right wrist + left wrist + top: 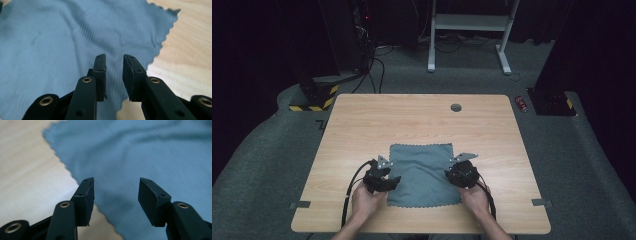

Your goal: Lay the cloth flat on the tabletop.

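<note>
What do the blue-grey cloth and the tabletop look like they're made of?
Cloth: seemingly thin microfibre or similar woven fabric, matte, with fine ribbed weave and zigzag-cut edges in the gripper views; soft ripples suggest it is limp. Tabletop: light wood grain, smooth with low sheen, probably laminate or veneer rather than solid wood, though that can't be told.

Both forearms come in from the near edge. The left hand (366,201) holds the black two-jaw left gripper (393,181), jaws wide apart with nothing between them. The right hand (475,198) holds the black two-jaw right gripper (451,173), jaws narrowly parted, gripping nothing.
</note>
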Available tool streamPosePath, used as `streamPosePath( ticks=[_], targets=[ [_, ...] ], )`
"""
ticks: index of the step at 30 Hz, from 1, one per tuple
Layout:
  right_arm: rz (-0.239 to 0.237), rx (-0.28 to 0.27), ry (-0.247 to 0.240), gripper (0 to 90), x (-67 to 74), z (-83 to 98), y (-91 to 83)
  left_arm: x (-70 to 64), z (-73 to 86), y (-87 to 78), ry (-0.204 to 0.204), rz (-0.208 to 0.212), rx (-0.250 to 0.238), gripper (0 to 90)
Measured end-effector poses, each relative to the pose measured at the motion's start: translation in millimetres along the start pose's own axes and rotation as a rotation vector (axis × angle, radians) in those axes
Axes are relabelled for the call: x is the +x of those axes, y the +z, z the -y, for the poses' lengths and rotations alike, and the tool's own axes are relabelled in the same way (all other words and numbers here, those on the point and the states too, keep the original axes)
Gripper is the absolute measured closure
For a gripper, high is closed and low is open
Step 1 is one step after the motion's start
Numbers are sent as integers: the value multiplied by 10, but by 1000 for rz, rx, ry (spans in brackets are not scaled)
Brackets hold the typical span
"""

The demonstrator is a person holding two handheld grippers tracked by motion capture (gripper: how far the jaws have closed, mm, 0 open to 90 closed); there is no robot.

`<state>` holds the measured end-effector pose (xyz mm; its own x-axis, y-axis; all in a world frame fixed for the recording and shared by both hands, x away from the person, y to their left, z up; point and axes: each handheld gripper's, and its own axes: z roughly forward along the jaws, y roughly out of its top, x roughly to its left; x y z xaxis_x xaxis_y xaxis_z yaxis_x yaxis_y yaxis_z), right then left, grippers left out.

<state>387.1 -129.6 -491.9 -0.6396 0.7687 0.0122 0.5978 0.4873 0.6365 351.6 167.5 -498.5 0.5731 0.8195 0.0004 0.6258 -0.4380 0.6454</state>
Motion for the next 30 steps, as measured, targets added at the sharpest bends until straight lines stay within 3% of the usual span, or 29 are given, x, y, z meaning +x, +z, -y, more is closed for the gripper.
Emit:
streamPosePath(
  ticks=[5, 7, 9, 14, 15, 17, 18, 22, 23, 25, 30],
  targets=[
    [-4, 24, -3, 722, 14, 128, 41, -64, 144, -2, 18, -38, 40, 449],
    [8, 22, -20, 721, 18, 184, 48, -40, 199, -32, 3, -22, 29, 450],
    [21, 18, -28, 718, 17, 218, 26, -27, 226, -59, 20, -17, 31, 462],
    [44, 30, -17, 707, -9, 249, -27, -28, 246, -128, 43, -50, 69, 456],
    [33, 1, 1, 706, -3, 263, -74, -51, 269, -153, 42, -34, 66, 436],
    [28, -12, 0, 705, 8, 266, -95, -64, 285, -166, 36, -19, 49, 431],
    [4, -35, -16, 699, 77, 266, -138, -85, 298, -180, 35, -12, 37, 422],
    [-19, -31, -50, 686, 193, 268, -127, -128, 312, -154, 34, -20, 30, 407],
    [-27, -17, -84, 674, 269, 290, -84, -133, 328, -139, 31, -24, 29, 404],
    [-29, -3, -98, 669, 309, 334, -48, -127, 364, -146, 11, -18, 12, 404],
    [-32, -41, -99, 665, 310, 459, -97, -85, 466, -182, -9, -11, -27, 401]
  ],
)
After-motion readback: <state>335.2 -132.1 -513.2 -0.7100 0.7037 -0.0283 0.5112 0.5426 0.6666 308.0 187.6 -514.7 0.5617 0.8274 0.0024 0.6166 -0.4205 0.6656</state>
